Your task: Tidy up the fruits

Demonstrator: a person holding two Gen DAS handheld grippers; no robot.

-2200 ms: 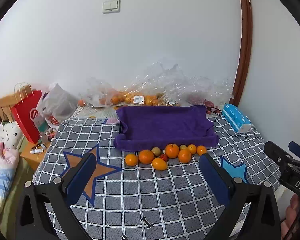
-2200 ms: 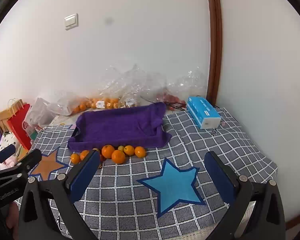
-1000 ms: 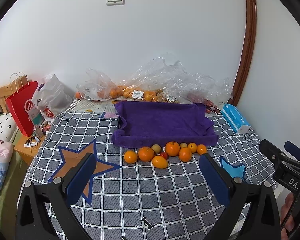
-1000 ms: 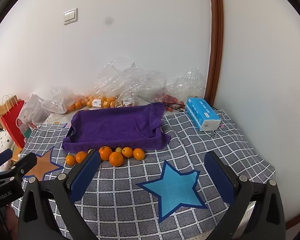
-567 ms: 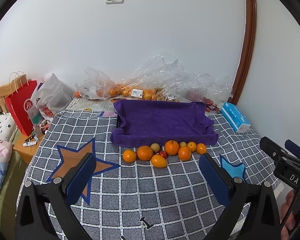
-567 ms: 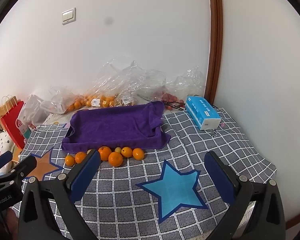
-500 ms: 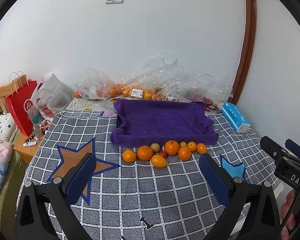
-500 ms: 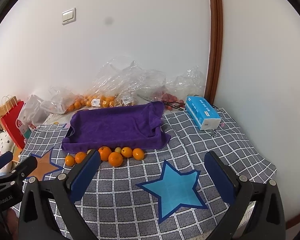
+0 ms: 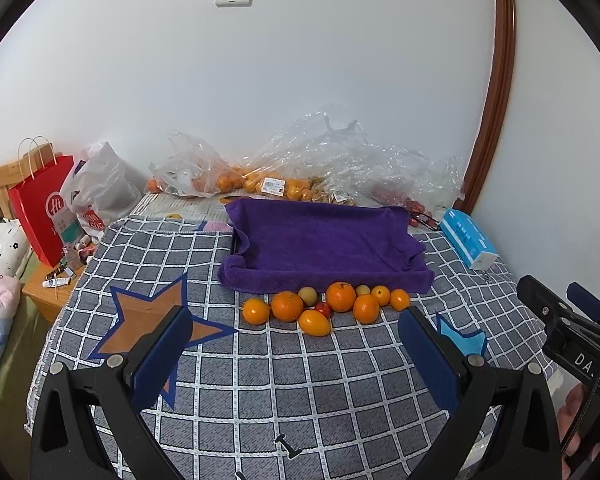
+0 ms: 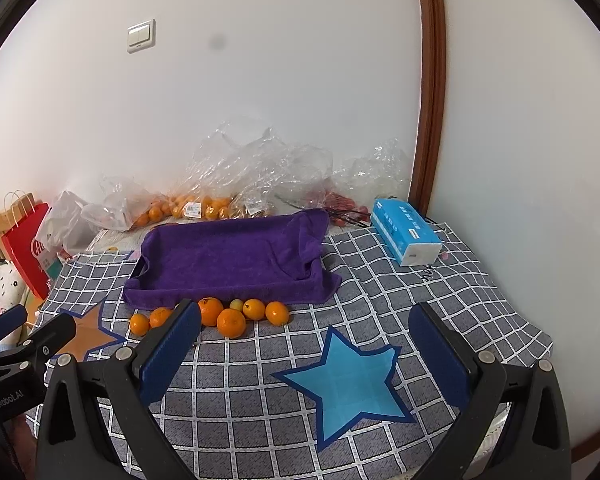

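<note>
From the left wrist camera, the left gripper (image 9: 296,344) hung with its fingers spread wide and holding nothing, low over the checked blanket (image 9: 300,380). Since a couple of seconds earlier the view had only crept slightly forward and steadied; no fruit had shifted, so I judge the sorting had not begun. The loose fruits (image 9: 326,306) lay in a row at twelve o'clock from the gripper, just beside the near edge of the purple towel-lined tray (image 9: 324,240), which held nothing. Clear plastic bags (image 9: 284,176) at the wall beyond the tray held more oranges. The right gripper (image 9: 560,320) showed at three o'clock. From the right wrist camera, the right gripper (image 10: 308,344) also stood wide apart and empty, barely moved from a second before. The fruits (image 10: 232,316) sat at eleven o'clock, partly behind its left finger (image 10: 168,348), the tray (image 10: 228,256) still bare behind them, and a blue tissue pack (image 10: 406,236) at one o'clock.
</note>
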